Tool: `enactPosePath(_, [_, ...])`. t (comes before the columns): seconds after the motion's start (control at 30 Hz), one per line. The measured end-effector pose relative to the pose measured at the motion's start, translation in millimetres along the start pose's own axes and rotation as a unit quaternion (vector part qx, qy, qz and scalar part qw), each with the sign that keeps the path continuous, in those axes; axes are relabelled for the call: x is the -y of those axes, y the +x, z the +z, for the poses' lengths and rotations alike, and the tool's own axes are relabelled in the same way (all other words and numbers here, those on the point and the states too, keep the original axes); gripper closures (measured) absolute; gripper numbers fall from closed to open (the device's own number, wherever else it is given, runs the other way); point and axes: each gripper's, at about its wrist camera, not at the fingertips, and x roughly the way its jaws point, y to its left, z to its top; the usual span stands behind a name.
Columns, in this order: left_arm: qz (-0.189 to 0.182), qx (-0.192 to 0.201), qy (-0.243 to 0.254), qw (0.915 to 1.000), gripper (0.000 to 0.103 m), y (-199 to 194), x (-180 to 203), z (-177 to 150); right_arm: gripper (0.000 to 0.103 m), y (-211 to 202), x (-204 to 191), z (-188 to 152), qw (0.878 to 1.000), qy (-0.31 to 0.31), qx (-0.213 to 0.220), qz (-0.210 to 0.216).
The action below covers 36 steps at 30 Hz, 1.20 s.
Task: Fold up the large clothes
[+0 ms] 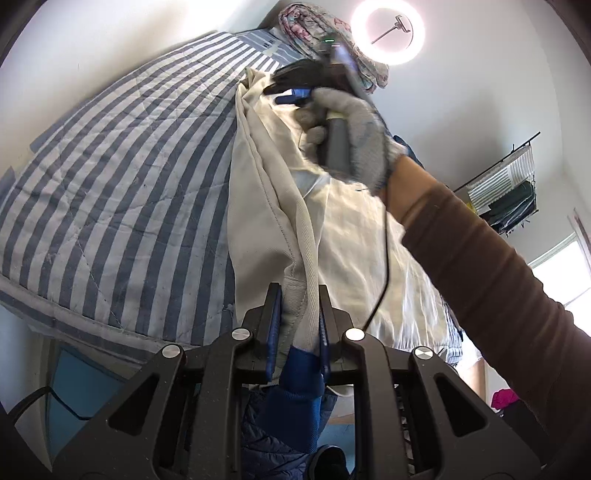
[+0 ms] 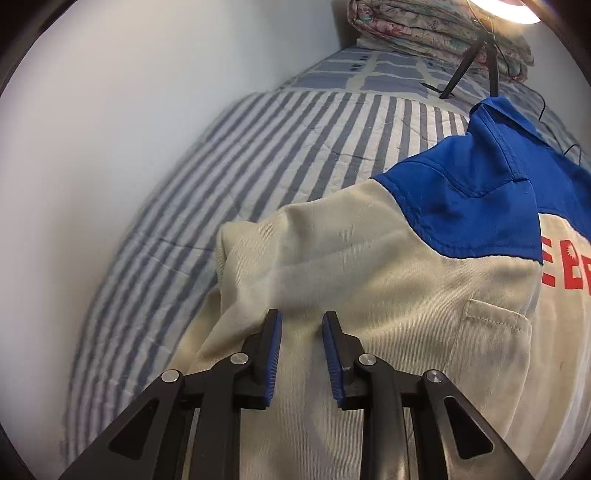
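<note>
A cream work jacket (image 2: pixel 369 277) with a blue yoke and collar (image 2: pixel 480 177) and red lettering lies spread on the striped bed. In the left wrist view the same jacket (image 1: pixel 351 221) hangs lifted, and my left gripper (image 1: pixel 297 291) is shut on a thick cream seam with a blue part bunched below the pads. My right gripper (image 2: pixel 301 317) hovers over the cream sleeve area, jaws a little apart with nothing pinched between them. From the left wrist view, the right gripper (image 1: pixel 288 94) sits at the jacket's far edge, held by a grey-gloved hand (image 1: pixel 354 129).
The blue-and-white striped quilt (image 2: pixel 258 147) covers the bed up to the wall on the left. A folded floral blanket (image 2: pixel 424 26) lies at the head end beside black tripod legs (image 2: pixel 461 74). A ring light (image 1: pixel 388 31) glows above. A clothes rack (image 1: pixel 509 184) stands at right.
</note>
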Motion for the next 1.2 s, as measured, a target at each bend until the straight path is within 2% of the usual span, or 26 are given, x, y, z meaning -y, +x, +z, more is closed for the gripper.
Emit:
enactPosePath(0.03, [0.000, 0.001, 0.001, 1.0000, 0.087, -0.8, -0.2, -0.5, 0.078, -7.8, 3.8, -0.6, 1.000, 0.005, 0.006, 0.009])
enactPosePath(0.17, [0.000, 0.002, 0.016, 0.9999, 0.087, 0.1, 5.1, -2.3, 0.059, -45.1, 18.1, -18.1, 0.998, 0.016, 0.010, 0.058])
enactPosePath(0.27, [0.005, 0.003, 0.033, 0.9994, 0.087, 1.2, 14.2, -5.5, 0.044, -67.0, 16.3, -40.0, 0.998, -0.007, -0.002, 0.064])
enactPosePath(0.3, [0.006, 0.004, 0.035, 0.9994, 0.087, 1.3, 15.9, -6.3, 0.038, -74.0, 14.6, -47.6, 0.998, -0.011, -0.008, 0.069])
enactPosePath(0.4, [0.011, 0.006, 0.039, 0.9991, 0.087, 0.4, 21.6, -9.7, 0.032, -90.5, 2.5, -64.1, 0.995, -0.010, -0.020, 0.097])
enactPosePath(0.5, [0.017, 0.008, 0.043, 0.9989, 0.087, 1.0, 26.2, -11.3, 0.021, -93.3, -20.4, -70.8, 0.993, -0.022, -0.037, 0.114])
enactPosePath(0.57, [0.020, 0.009, 0.044, 0.9988, 0.087, 1.7, 28.3, -10.9, 0.021, -86.9, -42.1, -73.7, 0.992, -0.054, -0.051, 0.101])
enactPosePath(0.67, [0.027, 0.010, 0.049, 0.9984, 0.087, 3.8, 29.9, -12.3, 0.022, -76.4, -73.1, -84.6, 0.993, -0.096, -0.064, 0.033])
enactPosePath(0.73, [0.029, 0.009, 0.053, 0.9981, 0.087, 5.0, 34.2, -12.6, 0.031, -70.5, -81.7, -87.8, 0.992, -0.110, -0.067, 0.004])
enactPosePath(0.77, [0.030, 0.010, 0.055, 0.9980, 0.087, 6.0, 36.9, -13.0, 0.046, -67.7, -85.1, -90.1, 0.991, -0.118, -0.069, -0.011])
enactPosePath(0.8, [0.031, 0.010, 0.058, 0.9978, 0.087, 6.1, 41.1, -13.4, 0.068, -65.3, -85.9, -92.3, 0.990, -0.122, -0.073, -0.017])
enactPosePath(0.87, [0.030, 0.008, 0.065, 0.9974, 0.087, 9.5, 49.2, -14.5, 0.087, -65.9, -80.3, -96.2, 0.990, -0.112, -0.085, -0.007])
enactPosePath(0.9, [0.028, 0.007, 0.069, 0.9972, 0.087, 10.2, 51.8, -14.8, 0.093, -70.7, -75.6, -98.3, 0.991, -0.104, -0.081, -0.002])
enactPosePath(1.0, [0.026, 0.002, 0.096, 0.9951, 0.087, 16.3, 70.2, -18.9, 0.100, -91.6, -53.5, -101.1, 0.995, -0.074, -0.059, 0.024])
enactPosePath(1.1, [0.025, -0.006, 0.127, 0.9916, 0.087, 26.3, 90.7, -24.7, 0.101, -113.0, -20.3, -102.2, 0.997, -0.032, -0.036, 0.060])
enactPosePath(1.2, [0.018, -0.022, 0.152, 0.9879, 0.087, 41.4, 111.8, -32.7, 0.102, -133.2, 13.9, -109.4, 0.997, 0.000, -0.017, 0.071])
